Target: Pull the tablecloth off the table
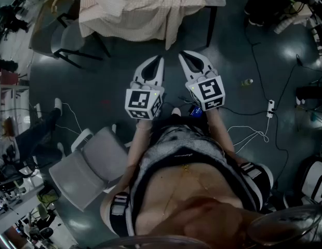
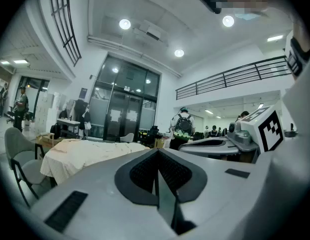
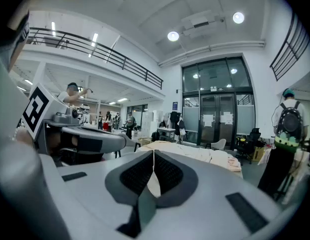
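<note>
The left gripper [image 1: 159,61] has its jaws shut tight, with nothing between them; the right gripper [image 1: 185,55] is just beside it, on its right, and its jaws are shut and empty too; both point the same way, side by side, above the dark floor [image 1: 114,82]; the tablecloth [image 1: 135,9] lies ahead of both grippers, apart from them, spread over the table [image 1: 211,25]; it hangs down the side nearest the grippers; a grey chair [image 1: 93,165] sits behind the left gripper, off to its left.
</note>
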Demonstrator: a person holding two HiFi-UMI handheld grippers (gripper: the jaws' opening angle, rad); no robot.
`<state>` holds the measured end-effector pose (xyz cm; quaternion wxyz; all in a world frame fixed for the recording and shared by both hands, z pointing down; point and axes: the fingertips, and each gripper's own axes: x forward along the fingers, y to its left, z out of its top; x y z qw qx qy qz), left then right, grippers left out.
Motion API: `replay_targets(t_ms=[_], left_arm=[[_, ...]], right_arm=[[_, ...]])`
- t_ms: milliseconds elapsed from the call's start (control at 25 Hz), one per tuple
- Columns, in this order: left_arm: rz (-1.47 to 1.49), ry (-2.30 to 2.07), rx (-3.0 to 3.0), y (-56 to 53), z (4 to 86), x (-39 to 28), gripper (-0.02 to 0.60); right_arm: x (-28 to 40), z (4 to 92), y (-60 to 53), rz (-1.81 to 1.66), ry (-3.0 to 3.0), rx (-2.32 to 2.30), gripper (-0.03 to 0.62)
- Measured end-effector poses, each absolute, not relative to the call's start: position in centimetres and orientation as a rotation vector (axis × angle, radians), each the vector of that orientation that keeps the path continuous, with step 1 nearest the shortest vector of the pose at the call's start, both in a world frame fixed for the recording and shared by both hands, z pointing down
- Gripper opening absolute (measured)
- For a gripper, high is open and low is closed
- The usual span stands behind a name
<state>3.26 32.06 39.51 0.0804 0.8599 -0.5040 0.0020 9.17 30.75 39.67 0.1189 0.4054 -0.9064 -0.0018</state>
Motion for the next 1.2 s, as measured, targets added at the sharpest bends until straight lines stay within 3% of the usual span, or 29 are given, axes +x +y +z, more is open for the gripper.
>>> replay_targets(t_ms=[360,1200], left_arm=[[-0.023,-1.495,2.538,30.7,40.2,3.2,0.009],[-0.094,-1.400,2.617,18.0,39.7,-6.1,0.008]], right_arm=[[9.6,39.2,28.9,0.156,-2.797,1.200,0.066],[-0.1,39.6,17.9,0.244,-2.793,1.331,0.066]])
